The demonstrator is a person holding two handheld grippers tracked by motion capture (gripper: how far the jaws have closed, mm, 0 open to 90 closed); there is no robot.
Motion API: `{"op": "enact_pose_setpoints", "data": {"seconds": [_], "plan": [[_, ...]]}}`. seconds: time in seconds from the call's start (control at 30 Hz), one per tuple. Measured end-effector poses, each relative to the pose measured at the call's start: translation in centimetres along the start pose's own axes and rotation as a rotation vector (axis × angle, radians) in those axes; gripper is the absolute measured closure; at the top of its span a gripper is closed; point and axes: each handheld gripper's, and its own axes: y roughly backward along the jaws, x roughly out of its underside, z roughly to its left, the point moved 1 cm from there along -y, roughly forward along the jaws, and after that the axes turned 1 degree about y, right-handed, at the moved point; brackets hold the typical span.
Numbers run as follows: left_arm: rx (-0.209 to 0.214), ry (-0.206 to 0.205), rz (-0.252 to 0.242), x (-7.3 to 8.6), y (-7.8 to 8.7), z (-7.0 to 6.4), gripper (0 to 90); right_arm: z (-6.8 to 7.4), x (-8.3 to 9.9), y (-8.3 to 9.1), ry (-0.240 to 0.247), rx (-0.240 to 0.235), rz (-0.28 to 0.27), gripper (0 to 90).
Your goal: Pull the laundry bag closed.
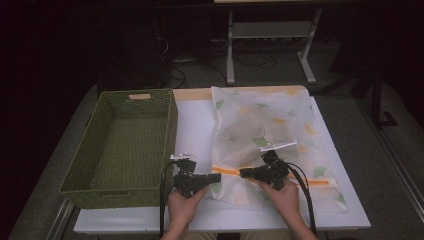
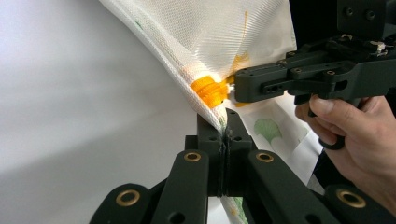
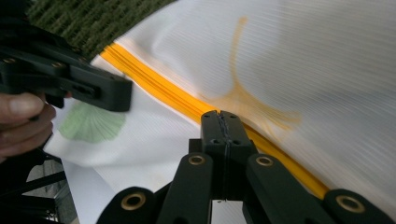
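A white mesh bag (image 1: pixel 265 125) printed with green and yellow leaves lies on the white table (image 1: pixel 192 125), an orange zipper (image 1: pixel 227 170) running along its near edge. My left gripper (image 1: pixel 216 177) is shut on the bag's corner fabric (image 2: pixel 212 109) just below the zipper's bunched end (image 2: pixel 208 91). My right gripper (image 1: pixel 243 173) faces it from the right, shut at the zipper's end on what looks like the pull. In the right gripper view the shut tips (image 3: pixel 223 119) sit on the orange zipper (image 3: pixel 163 88), with the left gripper (image 3: pixel 112 93) close by.
A green woven basket (image 1: pixel 172 120) stands left of the bag, open and holding nothing. A wooden strip (image 1: pixel 192 94) runs along the table's far edge. Beyond it are dark floor, cables and a desk's metal legs (image 1: pixel 230 55).
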Motion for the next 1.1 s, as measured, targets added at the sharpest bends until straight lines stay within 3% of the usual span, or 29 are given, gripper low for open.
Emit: {"op": "enact_pose_setpoints", "data": {"seconds": [0.2, 1.1], "plan": [[-0.011, -0.015, 0.007, 0.1, -0.1, -0.1, 89.3, 0.1, 0.2, 0.9, 0.006, 0.012, 0.018, 90.0], [-0.025, -0.017, 0.008, 0.5, 0.0, 0.3, 89.2, -2.2, 1.8, 6.4, -0.046, 0.073, 0.017, 90.0]]}}
